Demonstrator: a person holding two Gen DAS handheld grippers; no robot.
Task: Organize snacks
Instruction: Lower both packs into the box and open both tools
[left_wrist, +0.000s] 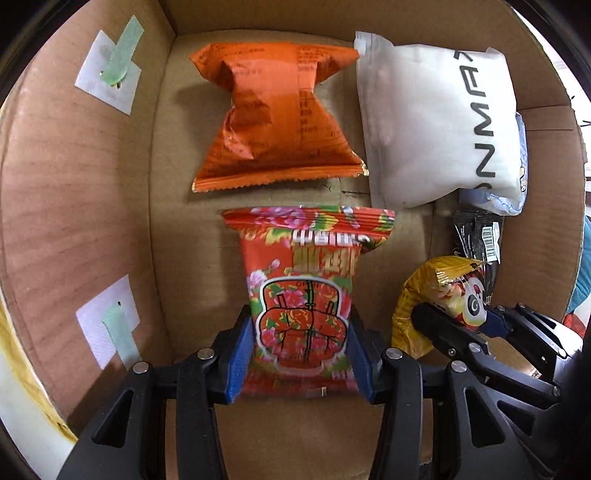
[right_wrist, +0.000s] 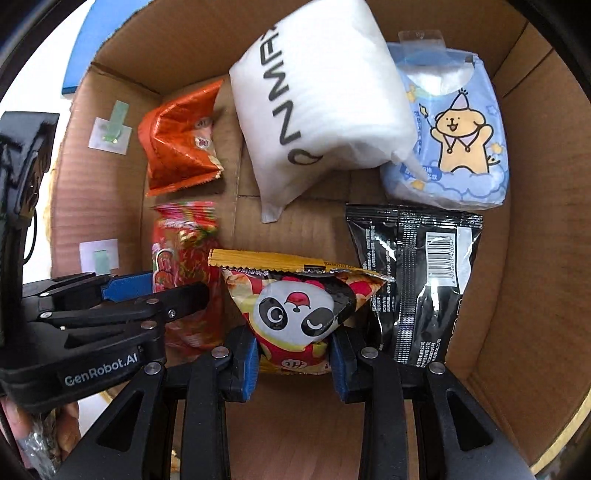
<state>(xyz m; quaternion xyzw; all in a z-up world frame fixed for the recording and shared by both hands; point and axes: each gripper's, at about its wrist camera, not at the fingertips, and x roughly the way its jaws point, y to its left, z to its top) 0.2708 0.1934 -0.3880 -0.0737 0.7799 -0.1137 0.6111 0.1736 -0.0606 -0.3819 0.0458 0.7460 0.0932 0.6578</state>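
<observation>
Cardboard walls of an open box (left_wrist: 92, 221) fill both views, its floor carrying all the snacks. Nearest in the left wrist view, at 6 o'clock, the left gripper (left_wrist: 300, 354) has its blue-padded fingers (left_wrist: 240, 354) pressed against both sides of a red floral packet (left_wrist: 301, 291), which lies flat on the box floor. At 4 o'clock the right gripper (left_wrist: 480, 325) reaches in; in its own view the right gripper (right_wrist: 295, 365) clamps its fingers (right_wrist: 249, 365) on the lower end of a yellow panda packet (right_wrist: 295, 295), just beside the floral packet (right_wrist: 184, 266) at 9 o'clock. A black sachet (right_wrist: 417, 277) with a barcode lies at 3 o'clock, touching the panda packet's edge. Farther in, an orange packet (left_wrist: 277, 122) rests at 12 o'clock beyond the floral one, close but apart. A white pouch (left_wrist: 436, 122) sits at 1 o'clock, leaning over a pale blue pack with a cartoon dog (right_wrist: 454, 136). Two taped white patches (left_wrist: 109, 70) mark the left wall.
</observation>
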